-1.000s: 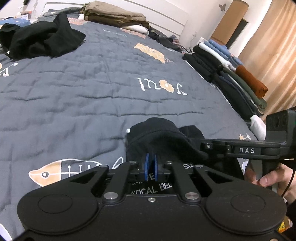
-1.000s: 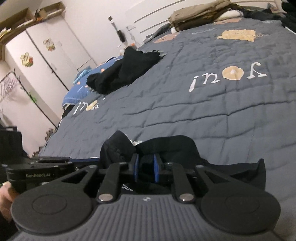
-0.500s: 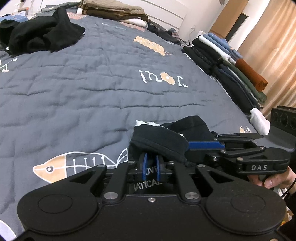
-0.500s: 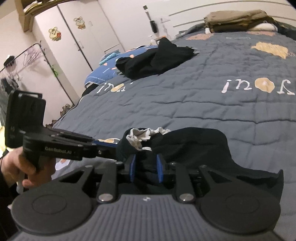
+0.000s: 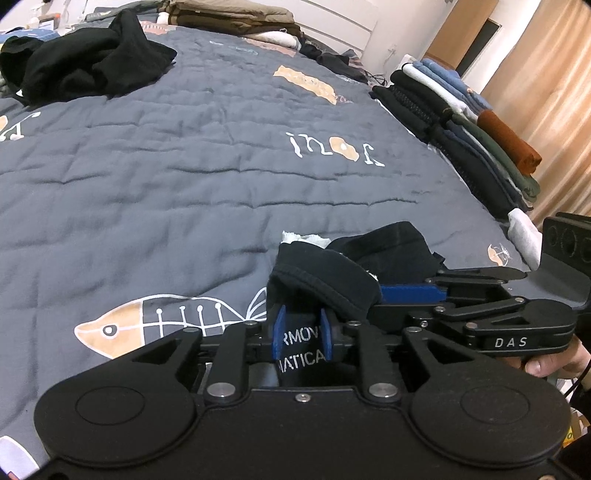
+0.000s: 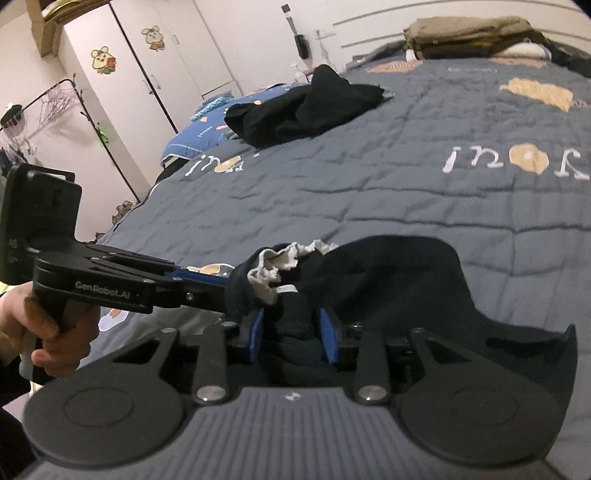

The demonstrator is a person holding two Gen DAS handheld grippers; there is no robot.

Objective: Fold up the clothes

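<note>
A small black garment (image 5: 384, 254) with white print and a pale inner lining (image 6: 280, 258) lies bunched on the grey quilt (image 5: 184, 184) near the bed's front edge. My left gripper (image 5: 301, 328) has the printed cloth between its blue pads; its jaws are opening and the pads no longer pinch it. My right gripper (image 6: 291, 332) stands beside it from the right, with a black fold (image 6: 388, 277) in the gap between its parted pads. Each gripper shows in the other's view, the left gripper (image 6: 207, 286) from the left and the right gripper (image 5: 410, 293) lying on its side.
A heap of loose black clothes (image 5: 85, 62) lies at the far left of the bed. A row of folded clothes (image 5: 472, 136) runs along the right edge, and folded khaki items (image 5: 229, 18) sit at the headboard. A white wardrobe (image 6: 122, 74) and a hanger rack (image 6: 55, 103) stand left.
Both pairs of blue pads have spread apart around the black cloth. The garment's edge has flopped over, and its pale lining now shows. The right gripper has rolled onto its side.
</note>
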